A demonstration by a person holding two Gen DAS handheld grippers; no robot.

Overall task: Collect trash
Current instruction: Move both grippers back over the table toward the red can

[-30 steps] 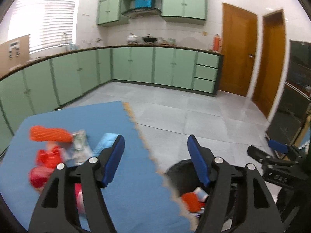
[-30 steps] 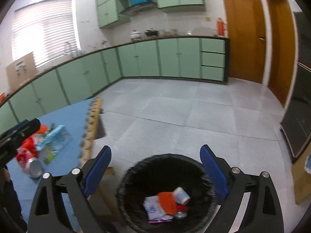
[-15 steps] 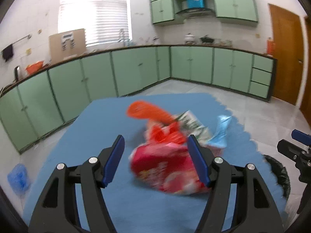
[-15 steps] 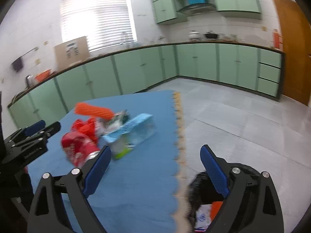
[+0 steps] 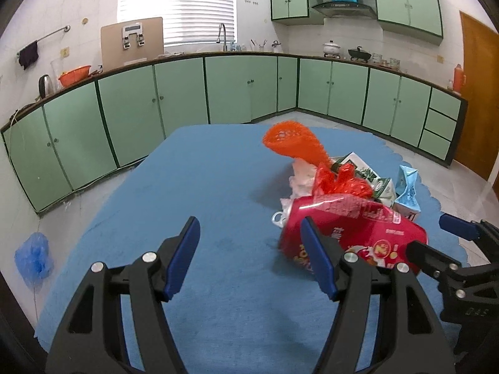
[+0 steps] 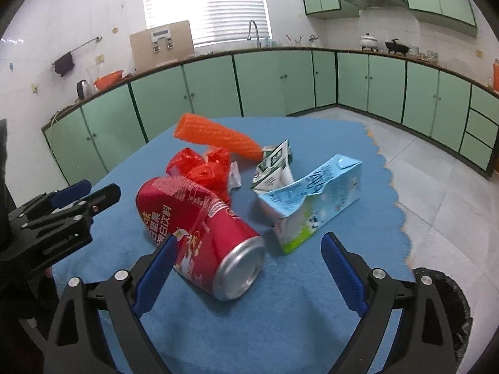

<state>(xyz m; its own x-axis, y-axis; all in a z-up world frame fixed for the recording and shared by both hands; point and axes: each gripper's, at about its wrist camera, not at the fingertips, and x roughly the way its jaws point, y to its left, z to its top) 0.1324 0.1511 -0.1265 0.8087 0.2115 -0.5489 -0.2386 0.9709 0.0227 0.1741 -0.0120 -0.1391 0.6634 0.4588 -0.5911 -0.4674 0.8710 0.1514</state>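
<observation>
A pile of trash lies on the blue mat [image 6: 280,327]. A large red can [image 6: 199,233] lies on its side, also in the left wrist view [image 5: 352,233]. Behind it are a red plastic bag [image 6: 202,168], an orange foam net [image 6: 215,137], a green-white carton [image 6: 274,165] and a light blue carton [image 6: 315,196]. My right gripper [image 6: 249,277] is open and empty, close in front of the can. My left gripper [image 5: 249,258] is open and empty over bare mat, left of the can. The other gripper shows in each view [image 6: 56,218] [image 5: 452,265].
A black bin [image 6: 449,305] stands on the tiled floor at the mat's right edge. Green kitchen cabinets [image 5: 218,93] run along the walls behind. A blue plastic bag [image 5: 32,255] lies on the floor to the left.
Both grippers have swung left from the black bin to the trash pile on the mat. The right gripper now sits close to the red can. Both stay open.
</observation>
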